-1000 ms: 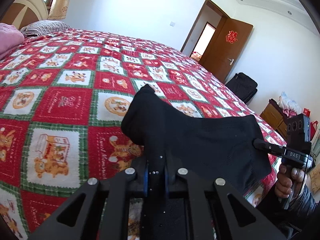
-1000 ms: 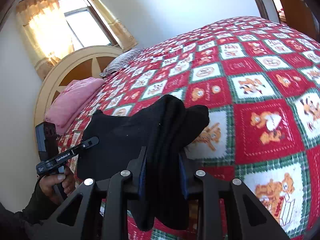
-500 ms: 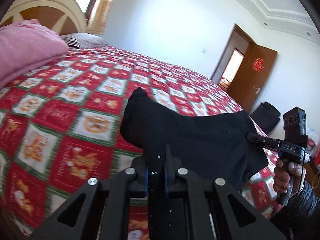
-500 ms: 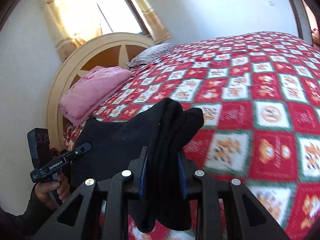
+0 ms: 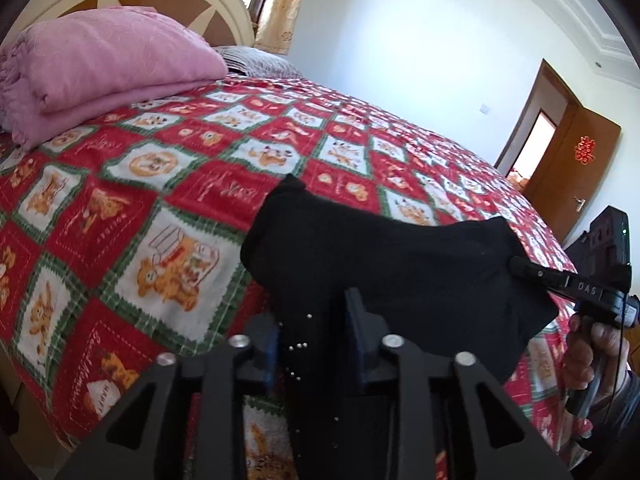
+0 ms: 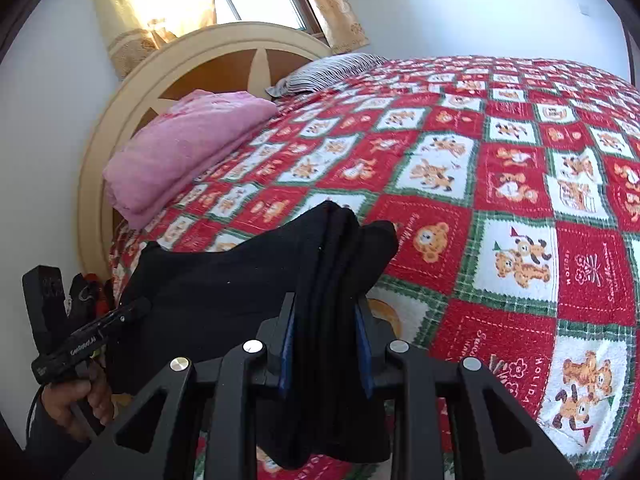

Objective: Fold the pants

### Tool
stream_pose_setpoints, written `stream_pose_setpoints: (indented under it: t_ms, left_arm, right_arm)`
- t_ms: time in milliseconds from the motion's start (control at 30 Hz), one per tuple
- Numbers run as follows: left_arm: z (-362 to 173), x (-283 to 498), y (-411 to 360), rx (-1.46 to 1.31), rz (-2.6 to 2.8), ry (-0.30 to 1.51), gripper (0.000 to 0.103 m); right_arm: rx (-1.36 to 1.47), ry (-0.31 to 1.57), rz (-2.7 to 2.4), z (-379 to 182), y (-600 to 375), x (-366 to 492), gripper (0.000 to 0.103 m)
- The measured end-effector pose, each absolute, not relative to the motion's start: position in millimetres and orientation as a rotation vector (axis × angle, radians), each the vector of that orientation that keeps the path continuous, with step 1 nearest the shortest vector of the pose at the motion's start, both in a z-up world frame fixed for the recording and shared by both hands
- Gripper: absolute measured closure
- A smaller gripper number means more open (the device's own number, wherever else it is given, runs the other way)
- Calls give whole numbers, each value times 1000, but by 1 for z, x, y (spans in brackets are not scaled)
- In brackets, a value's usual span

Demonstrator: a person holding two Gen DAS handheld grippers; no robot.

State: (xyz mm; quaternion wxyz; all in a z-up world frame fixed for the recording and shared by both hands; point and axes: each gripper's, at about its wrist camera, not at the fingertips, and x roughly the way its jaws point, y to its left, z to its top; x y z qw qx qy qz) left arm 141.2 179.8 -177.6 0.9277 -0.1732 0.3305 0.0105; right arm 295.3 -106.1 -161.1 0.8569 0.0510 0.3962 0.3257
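The black pants (image 5: 384, 264) hang folded between my two grippers, held above the near edge of the bed. My left gripper (image 5: 314, 320) is shut on one end of the pants. My right gripper (image 6: 326, 320) is shut on the other end, a thick bunch of layers (image 6: 344, 256). In the left wrist view the right gripper (image 5: 520, 268) shows at the right, its tips in the cloth. In the right wrist view the left gripper (image 6: 138, 308) shows at the lower left, its tips in the cloth.
The bed carries a red, green and white patchwork quilt (image 5: 192, 184), also in the right wrist view (image 6: 520, 208). A folded pink blanket (image 5: 100, 60) lies by the headboard (image 6: 132, 92). A striped pillow (image 6: 332, 68) is behind it. A brown door (image 5: 576, 160) stands open at the right.
Both grippers have swung left toward the headboard with the pants still held between them; the pink blanket now looms larger. The grip on the pants has not changed.
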Motion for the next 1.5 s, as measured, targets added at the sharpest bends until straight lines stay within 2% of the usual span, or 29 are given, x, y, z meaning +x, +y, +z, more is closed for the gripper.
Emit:
stream_pose_setpoints:
  t_ms: [67, 133, 233, 267, 367, 800, 1067, 1167, 1233, 1500]
  left_arm:
    - [-178, 140, 178, -348, 44, 673, 55]
    - [-178, 139, 177, -316, 78, 671, 38]
    - [-180, 137, 178, -279, 129, 678, 25]
    - [-180, 137, 179, -273, 133, 680, 25]
    - [-179, 132, 178, -254, 150, 682, 24]
    - [-168, 115, 171, -175, 199, 694, 23]
    - [-129, 94, 152, -144, 186, 628, 23]
    - [-115, 86, 141, -131, 179, 603, 18]
    - [-105, 78, 134, -134, 168, 586, 12]
    - [-68, 60, 114, -110, 129, 507, 7]
  right_arm:
    - [106, 843, 672, -163, -108, 299, 75]
    - [99, 862, 654, -166, -109, 302, 73]
    - [124, 895, 625, -174, -114, 308, 62]
    - [132, 907, 614, -176, -115, 310, 53]
    - [153, 911, 593, -182, -124, 313, 39]
    - [189, 877, 556, -179, -145, 305, 33]
    - [65, 754, 442, -127, -175, 250, 33]
    - [36, 695, 453, -100, -185, 225, 33]
    - [15, 637, 457, -80, -187, 208, 32]
    - [3, 525, 522, -28, -175, 166, 28]
